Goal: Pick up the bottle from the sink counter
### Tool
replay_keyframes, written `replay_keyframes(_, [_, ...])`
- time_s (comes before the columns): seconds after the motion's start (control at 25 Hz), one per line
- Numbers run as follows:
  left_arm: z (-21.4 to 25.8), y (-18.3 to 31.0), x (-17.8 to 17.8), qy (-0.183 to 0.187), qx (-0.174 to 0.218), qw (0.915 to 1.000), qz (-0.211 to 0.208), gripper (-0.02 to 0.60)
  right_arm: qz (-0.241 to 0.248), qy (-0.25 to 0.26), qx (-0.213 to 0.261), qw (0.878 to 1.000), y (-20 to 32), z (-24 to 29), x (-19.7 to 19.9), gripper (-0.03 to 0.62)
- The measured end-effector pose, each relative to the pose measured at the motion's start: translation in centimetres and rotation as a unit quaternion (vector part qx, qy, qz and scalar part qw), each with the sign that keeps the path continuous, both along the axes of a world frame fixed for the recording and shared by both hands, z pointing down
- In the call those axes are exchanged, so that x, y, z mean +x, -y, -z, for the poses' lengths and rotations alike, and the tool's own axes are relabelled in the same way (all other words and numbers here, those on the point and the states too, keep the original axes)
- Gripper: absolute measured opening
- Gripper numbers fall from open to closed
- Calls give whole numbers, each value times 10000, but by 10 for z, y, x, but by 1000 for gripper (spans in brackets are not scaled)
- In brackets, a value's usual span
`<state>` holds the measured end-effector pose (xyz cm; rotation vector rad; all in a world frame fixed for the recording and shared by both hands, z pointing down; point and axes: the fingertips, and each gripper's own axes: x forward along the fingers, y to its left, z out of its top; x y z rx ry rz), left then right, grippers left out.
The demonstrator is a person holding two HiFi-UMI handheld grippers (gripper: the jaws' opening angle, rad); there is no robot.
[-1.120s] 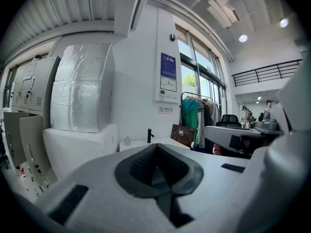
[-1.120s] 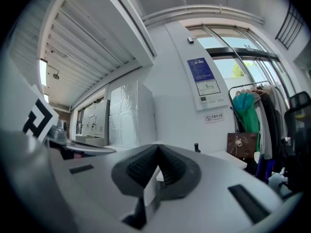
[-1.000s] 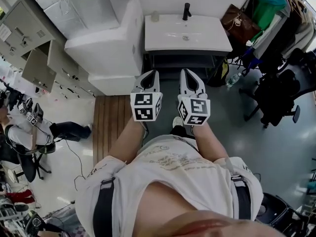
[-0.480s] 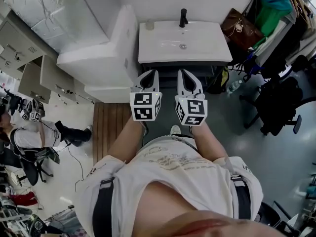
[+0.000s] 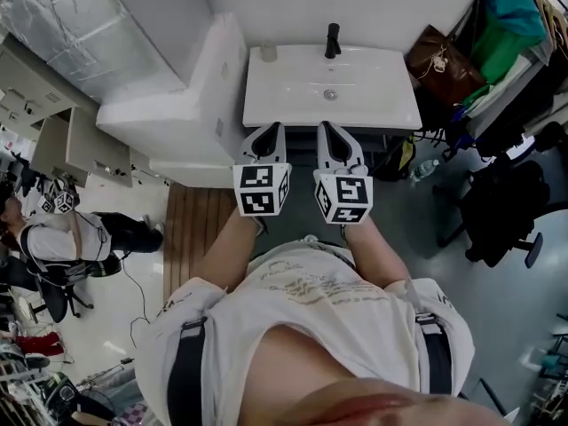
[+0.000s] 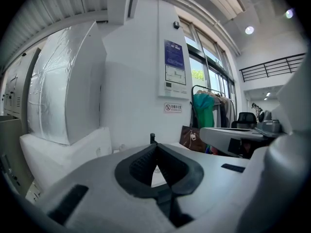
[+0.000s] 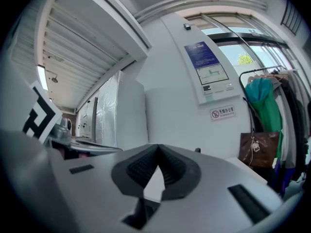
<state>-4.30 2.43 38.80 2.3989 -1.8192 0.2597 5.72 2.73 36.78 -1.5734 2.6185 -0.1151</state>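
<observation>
A small pale bottle (image 5: 268, 51) stands on the back left corner of the white sink counter (image 5: 390, 105), left of the black faucet (image 5: 333, 39). Both grippers are held side by side in front of the counter's near edge, pointing at it. The left gripper (image 5: 274, 129) is shut with nothing between its jaws, and its own view shows the tips (image 6: 156, 145) meeting below the faucet (image 6: 152, 138). The right gripper (image 5: 326, 128) is also shut and empty, its tips (image 7: 158, 147) touching. The bottle is well ahead of both grippers, to the left.
A white cabinet block (image 5: 177, 105) adjoins the counter on the left, with a wooden mat (image 5: 191, 229) on the floor before it. A brown bag (image 5: 441, 57), hanging clothes (image 5: 513, 16) and a black chair (image 5: 510, 202) crowd the right. A seated person (image 5: 53, 238) is far left.
The sink counter has come nearer and lower in the head view as the person walked toward it. Both grippers stay shut and side by side.
</observation>
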Motion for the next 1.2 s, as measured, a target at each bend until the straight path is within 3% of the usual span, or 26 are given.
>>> replay_keyframes(0.48, [-7, 43, 10, -3, 21, 9999, 112, 20, 144, -14, 32, 9999, 45, -3, 11, 23])
replay_keyframes(1.2, [-18, 130, -5, -79, -12, 9999, 106, 20, 118, -54, -14, 9999, 129, -14, -4, 23])
